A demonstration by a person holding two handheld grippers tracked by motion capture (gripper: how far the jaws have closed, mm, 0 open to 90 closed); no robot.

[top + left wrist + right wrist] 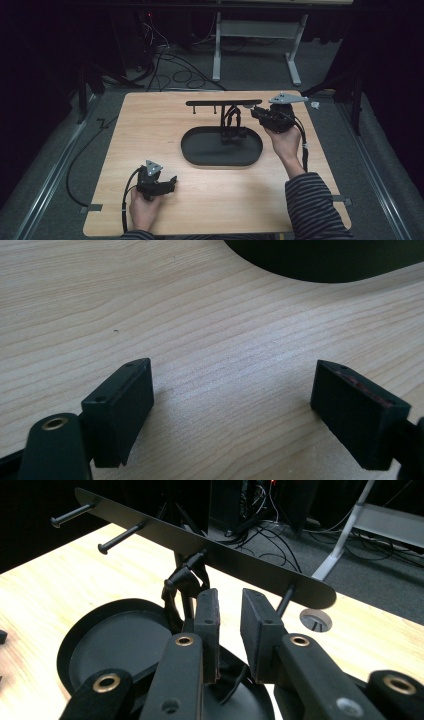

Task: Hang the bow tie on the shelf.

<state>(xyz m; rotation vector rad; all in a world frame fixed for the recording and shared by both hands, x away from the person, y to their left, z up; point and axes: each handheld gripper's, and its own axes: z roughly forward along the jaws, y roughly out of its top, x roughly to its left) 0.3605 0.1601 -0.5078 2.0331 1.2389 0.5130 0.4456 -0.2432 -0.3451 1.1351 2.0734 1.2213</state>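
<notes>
A light wooden table (150, 120) with a visible grain carries everything here. A black oval tray (200, 150) lies flat on it, ahead of the left gripper (172, 181) and just below and beside the right gripper (255, 112). A thin post rises from the far part of the tray and holds up a long flat black bar (223, 103) with short pegs; a dark strap-like item (185, 582) hangs from one peg, directly in front of the right gripper's jaws. A round hole (315, 619) is cut in the tabletop beyond the bar's end. The left gripper rests low near the table's front edge, over bare wood.
</notes>
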